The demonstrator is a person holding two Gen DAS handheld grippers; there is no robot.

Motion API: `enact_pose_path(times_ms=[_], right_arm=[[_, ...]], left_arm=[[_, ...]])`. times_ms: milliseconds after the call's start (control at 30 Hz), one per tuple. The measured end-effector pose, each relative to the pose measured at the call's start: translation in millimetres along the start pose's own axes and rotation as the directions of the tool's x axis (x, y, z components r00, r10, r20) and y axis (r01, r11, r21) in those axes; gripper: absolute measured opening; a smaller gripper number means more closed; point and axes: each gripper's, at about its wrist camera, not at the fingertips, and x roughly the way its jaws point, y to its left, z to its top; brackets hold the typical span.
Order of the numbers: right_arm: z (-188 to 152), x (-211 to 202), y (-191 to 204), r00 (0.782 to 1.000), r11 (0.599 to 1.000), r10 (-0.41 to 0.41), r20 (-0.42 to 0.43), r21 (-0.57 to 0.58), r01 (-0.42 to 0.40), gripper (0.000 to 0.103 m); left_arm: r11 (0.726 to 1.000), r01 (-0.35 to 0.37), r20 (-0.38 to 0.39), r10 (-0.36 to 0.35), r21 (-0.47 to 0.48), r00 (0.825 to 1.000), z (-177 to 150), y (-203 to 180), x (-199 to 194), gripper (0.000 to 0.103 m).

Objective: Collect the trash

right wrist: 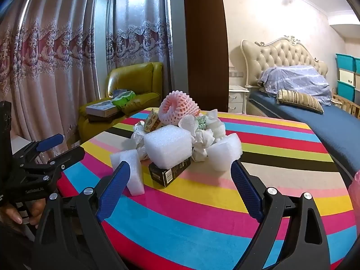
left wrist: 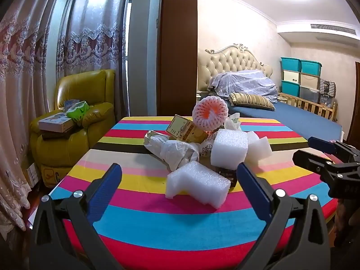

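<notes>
Nearby, both tools point(left wrist: 178, 186) point(right wrist: 180, 185) agape; trash pile point(left wrist: 202, 148) loose on table point(left wrist: 157, 225).

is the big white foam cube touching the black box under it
Touching. In the right wrist view the foam cube sits directly on the top of the black box, with no gap showing between them.

White foam blocks point(left wrist: 228, 149), crumpled wrappers point(left wrist: 177, 151), small boxes point(right wrist: 169, 171) and pink fruit netting point(left wrist: 210, 112) lie heaped together.
</notes>
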Motion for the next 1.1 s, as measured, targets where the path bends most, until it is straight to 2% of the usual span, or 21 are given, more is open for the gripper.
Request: enact_pose_path(times_ms=[1100], right_arm=[[-1.0,2.5,-0.1,1.0,1.0,0.018,0.004,0.018,-0.019,0.085]], left_arm=[[1.0,0.0,-0.007,0.0,0.0,1.0,-0.6,-1.7,0.1,0.099]])
